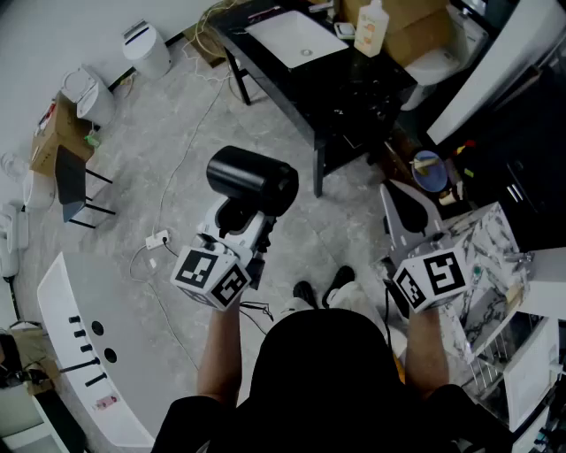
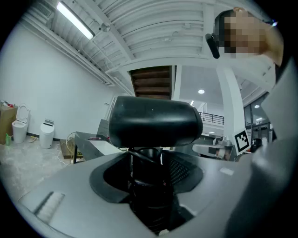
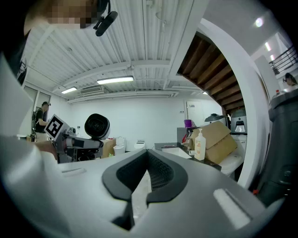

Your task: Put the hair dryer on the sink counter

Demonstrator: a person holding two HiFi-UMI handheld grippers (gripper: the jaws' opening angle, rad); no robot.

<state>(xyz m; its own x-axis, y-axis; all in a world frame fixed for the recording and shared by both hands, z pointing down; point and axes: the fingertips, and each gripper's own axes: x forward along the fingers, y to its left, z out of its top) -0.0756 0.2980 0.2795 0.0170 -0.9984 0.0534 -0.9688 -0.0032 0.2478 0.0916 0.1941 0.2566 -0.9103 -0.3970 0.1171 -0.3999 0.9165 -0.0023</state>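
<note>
A black hair dryer [image 1: 252, 180] stands upright in my left gripper [image 1: 240, 217], whose jaws are shut on its handle; the barrel sits above the jaws. In the left gripper view the hair dryer [image 2: 156, 122] fills the centre, its handle running down between the pads of the left gripper [image 2: 149, 186]. My right gripper [image 1: 405, 205] is held to the right, shut and holding nothing. From the right gripper [image 3: 148, 160] view the hair dryer [image 3: 97, 125] shows at the left. The black sink counter [image 1: 354, 88] with its white basin [image 1: 296, 40] lies ahead.
A soap bottle [image 1: 371, 28] and a cardboard box [image 1: 416, 26] sit at the counter's far end, by a white toilet [image 1: 438, 62]. Two white bins [image 1: 146, 49] stand at the far left. A cable with a socket strip [image 1: 157, 239] trails over the floor. A wire rack [image 1: 495, 265] stands at the right.
</note>
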